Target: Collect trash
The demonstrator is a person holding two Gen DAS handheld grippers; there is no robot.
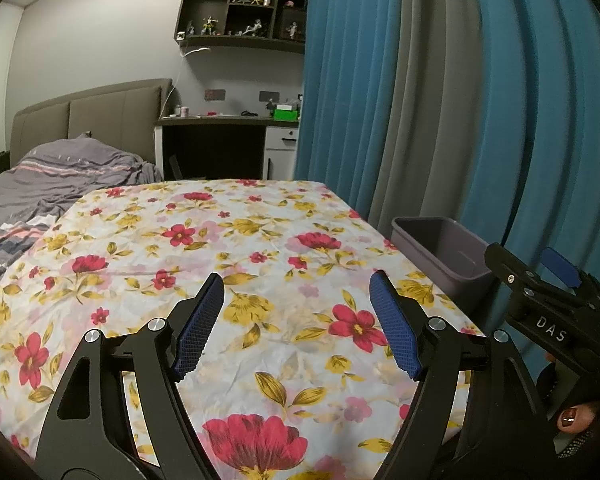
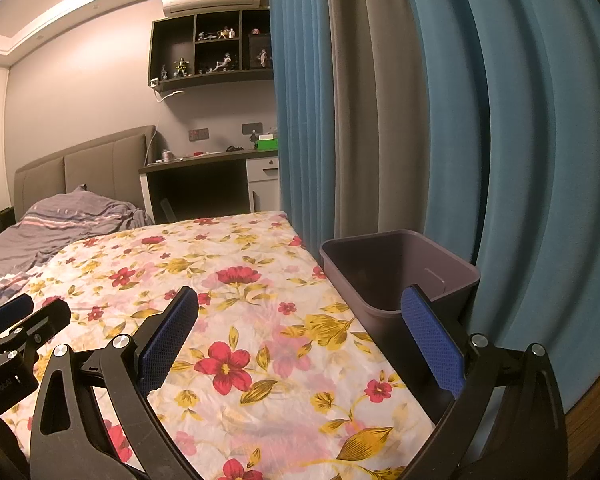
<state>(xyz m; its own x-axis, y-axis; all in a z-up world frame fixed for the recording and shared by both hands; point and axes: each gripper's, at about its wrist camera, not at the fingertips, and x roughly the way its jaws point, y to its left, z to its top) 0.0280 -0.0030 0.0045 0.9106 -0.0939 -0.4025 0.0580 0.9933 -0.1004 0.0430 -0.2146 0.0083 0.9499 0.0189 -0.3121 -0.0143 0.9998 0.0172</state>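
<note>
My left gripper [image 1: 296,280] hovers open over the flowered tablecloth [image 1: 204,240], nothing between its blue pads [image 1: 198,328]. My right gripper [image 2: 300,292] is open too, empty, above the same cloth [image 2: 236,304] near its right edge. A grey-purple plastic bin [image 2: 380,296] stands just off the table's right side, right behind my right finger; its inside looks dark and I cannot make out any contents. In the left wrist view the bin [image 1: 456,272] lies to the right, with the right gripper [image 1: 548,276] beside it. No loose trash shows on the cloth.
Blue and grey curtains [image 2: 440,120] hang close behind the bin. A bed with grey bedding [image 1: 52,176] runs along the left of the table. A desk [image 1: 220,136] and wall shelves [image 1: 240,8] stand at the far end. A hand [image 1: 572,416] holds the right gripper's handle.
</note>
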